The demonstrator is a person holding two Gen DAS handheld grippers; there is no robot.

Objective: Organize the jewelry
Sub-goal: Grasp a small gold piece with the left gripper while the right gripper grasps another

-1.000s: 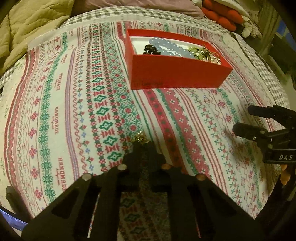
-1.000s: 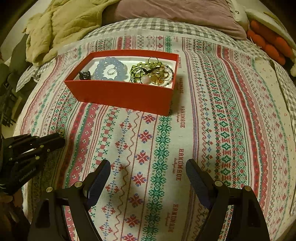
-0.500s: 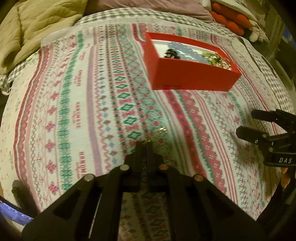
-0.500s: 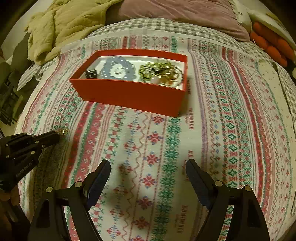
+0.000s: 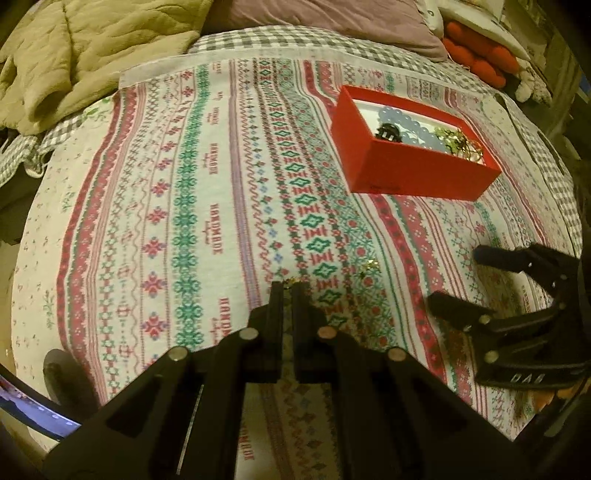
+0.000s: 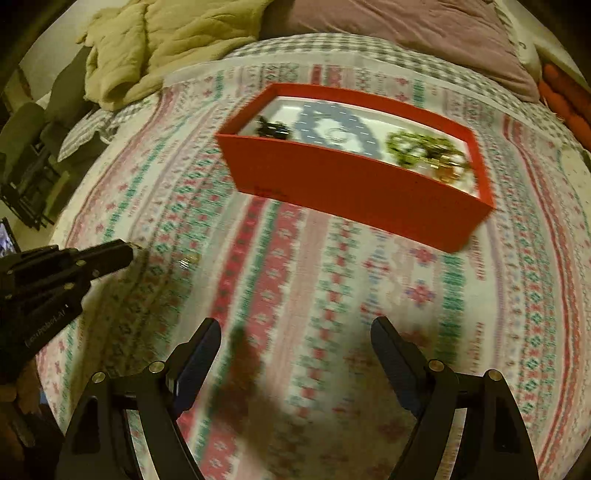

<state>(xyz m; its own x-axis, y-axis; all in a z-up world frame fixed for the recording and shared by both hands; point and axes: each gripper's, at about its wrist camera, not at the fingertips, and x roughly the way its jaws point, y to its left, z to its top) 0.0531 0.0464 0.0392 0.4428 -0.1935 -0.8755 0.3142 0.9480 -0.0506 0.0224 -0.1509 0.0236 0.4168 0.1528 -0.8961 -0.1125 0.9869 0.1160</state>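
Pinching a thin gold chain (image 5: 293, 282) by one end only, the left tool (image 5: 290, 290) has its black jaws shut on it, and that slender hold is the weak point. The fine links show as a small glint right at the fingertips, and more gold bits (image 5: 370, 264) lie loose on the cloth just beyond, apparently the trailing rest of the same piece. If the tool swings toward the box with that tail dragging, the chain could snag on the knit weave of the red, green and white patterned blanket (image 5: 207, 206) or slide out from between the pads. A tangle with the pieces already stored is another risk on release.

The open red rectangular cardboard box (image 5: 413, 173) sits well apart from the left tool, further up the bed and to its right. It already holds a strand of pale blue beads (image 5: 399, 118), a small black piece (image 5: 386, 133) and a heap of gold and green jewelry (image 5: 461, 146).

The right tool (image 6: 295, 354) hovers over bare blanket with its jaws spread wide and nothing between them; its view is blurred. Around the blanket lie a rumpled beige quilt (image 5: 85, 48) and a mauve pillow (image 5: 332, 22).
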